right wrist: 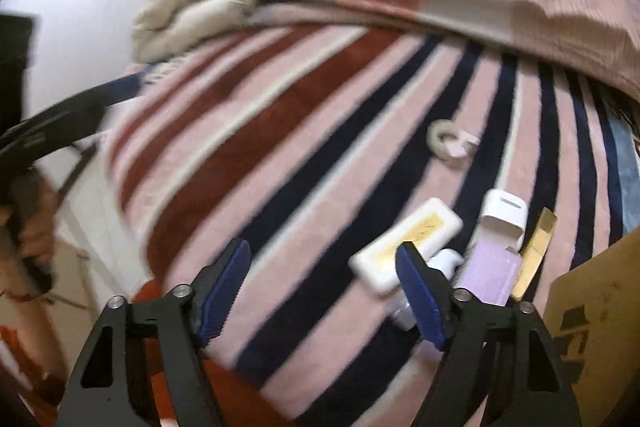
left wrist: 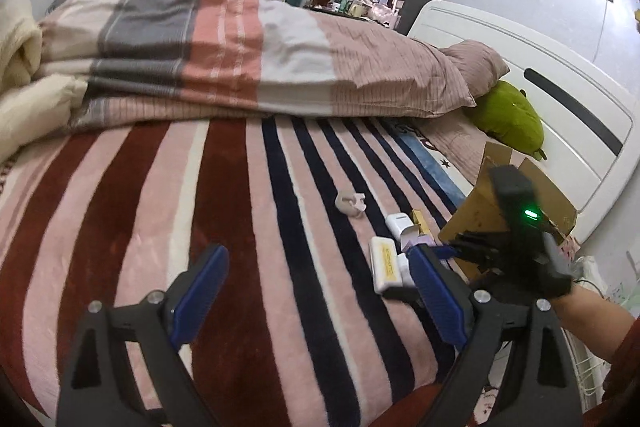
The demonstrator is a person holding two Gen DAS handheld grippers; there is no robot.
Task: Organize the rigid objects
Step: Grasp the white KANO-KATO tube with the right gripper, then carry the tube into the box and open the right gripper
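Over a striped bed blanket, the left hand-held gripper is spread wide and holds nothing. To its right, a white case with a yellow label lies beside a cardboard box. The right hand-held gripper is also spread, one finger over that case.

One cardboard box; five small items: white-yellow case, white box, purple box, gold stick, beige clip.
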